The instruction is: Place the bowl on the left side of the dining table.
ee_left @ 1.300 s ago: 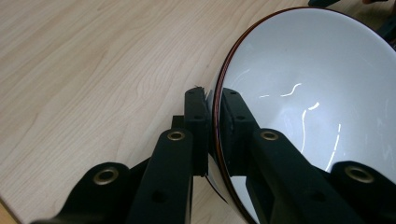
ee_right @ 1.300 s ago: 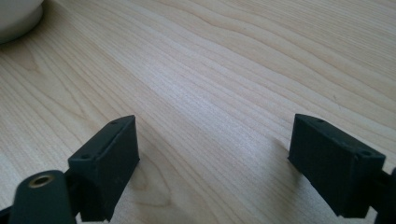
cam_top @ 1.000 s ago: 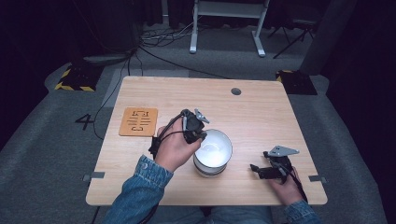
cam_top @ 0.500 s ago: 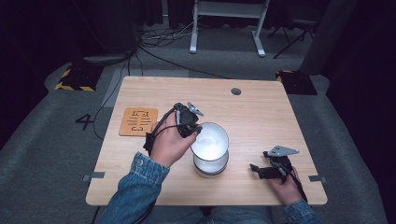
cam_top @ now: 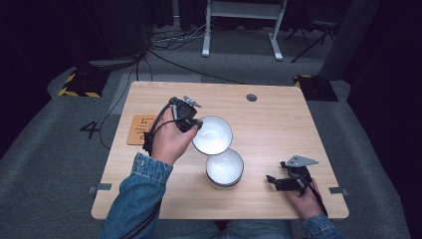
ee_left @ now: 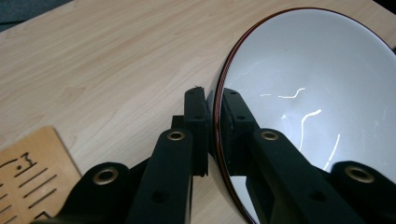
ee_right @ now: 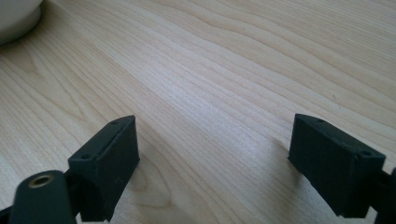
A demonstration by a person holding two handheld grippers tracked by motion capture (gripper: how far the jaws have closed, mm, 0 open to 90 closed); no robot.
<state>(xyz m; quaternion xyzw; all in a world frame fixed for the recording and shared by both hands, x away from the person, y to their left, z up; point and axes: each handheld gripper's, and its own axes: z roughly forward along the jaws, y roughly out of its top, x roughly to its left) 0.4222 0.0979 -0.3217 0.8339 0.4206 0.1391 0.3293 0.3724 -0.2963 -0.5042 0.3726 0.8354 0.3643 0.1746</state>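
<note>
The left hand-held gripper (cam_top: 191,121), clamped on the top bowl's (cam_top: 213,134) rim, has lifted it off the lower bowl (cam_top: 225,168) toward the far left; unstacking looks nearly done. The right hand-held gripper (cam_top: 276,181) rests wide open on the table (cam_top: 278,119).

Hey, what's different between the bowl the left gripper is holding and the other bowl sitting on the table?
The held bowl is off the table, clamped by its rim in the left gripper; the lower bowl rests on the table, touched by neither gripper. The held bowl is tilted, its inside turned partly sideways, while the lower bowl sits level with its opening up. Both are round with white insides and look alike in size.
</note>
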